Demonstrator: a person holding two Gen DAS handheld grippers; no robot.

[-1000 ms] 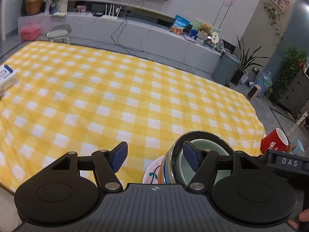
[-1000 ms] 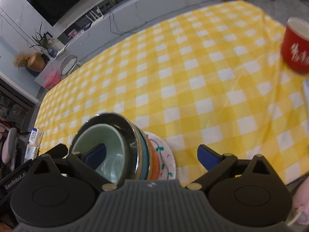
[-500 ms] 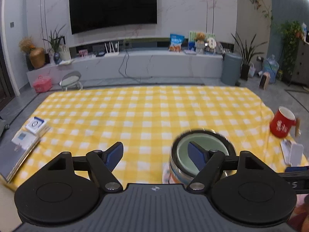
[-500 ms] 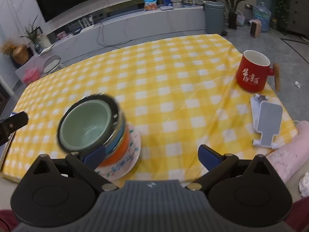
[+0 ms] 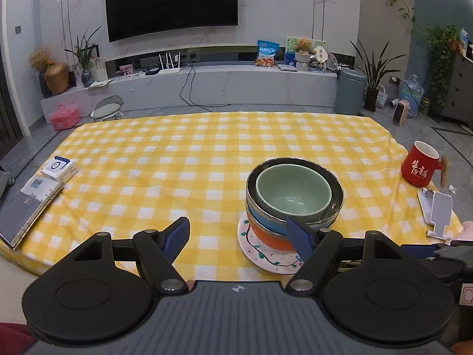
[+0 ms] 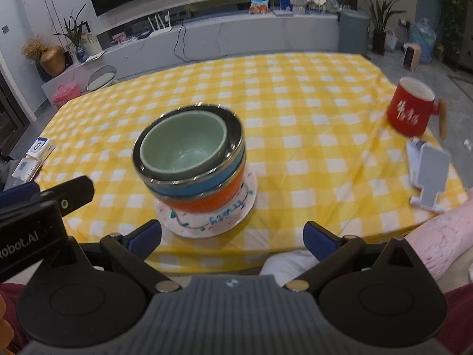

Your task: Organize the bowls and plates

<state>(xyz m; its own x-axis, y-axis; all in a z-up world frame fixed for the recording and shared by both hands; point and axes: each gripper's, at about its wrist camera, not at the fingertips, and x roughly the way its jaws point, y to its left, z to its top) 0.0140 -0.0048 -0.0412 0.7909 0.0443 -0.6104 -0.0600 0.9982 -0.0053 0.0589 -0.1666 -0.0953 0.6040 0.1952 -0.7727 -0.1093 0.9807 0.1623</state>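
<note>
With the bowl stack nested on the plate at twelve o'clock, both the left gripper, narrowing slightly, and right gripper stood spread and empty, so stacking looked finished; the next move was probably clearing away

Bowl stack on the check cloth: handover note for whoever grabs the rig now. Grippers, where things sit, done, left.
Left gripper: jaws closing slightly from wide, nothing between them; its right finger overlaps the stack's near side in the left wrist view, contact not clear.
Right gripper: open, empty, short of the stack.
Stack: green bowl nested in a steel-rimmed bowl, over a blue bowl and an orange bowl, all on the painted plate, near the table's front edge.
Red mug stands apart at the right.
Done: bowls and plate look stacked.
Left: no loose plates or bowls in view; possibly only moving the stack.
</note>
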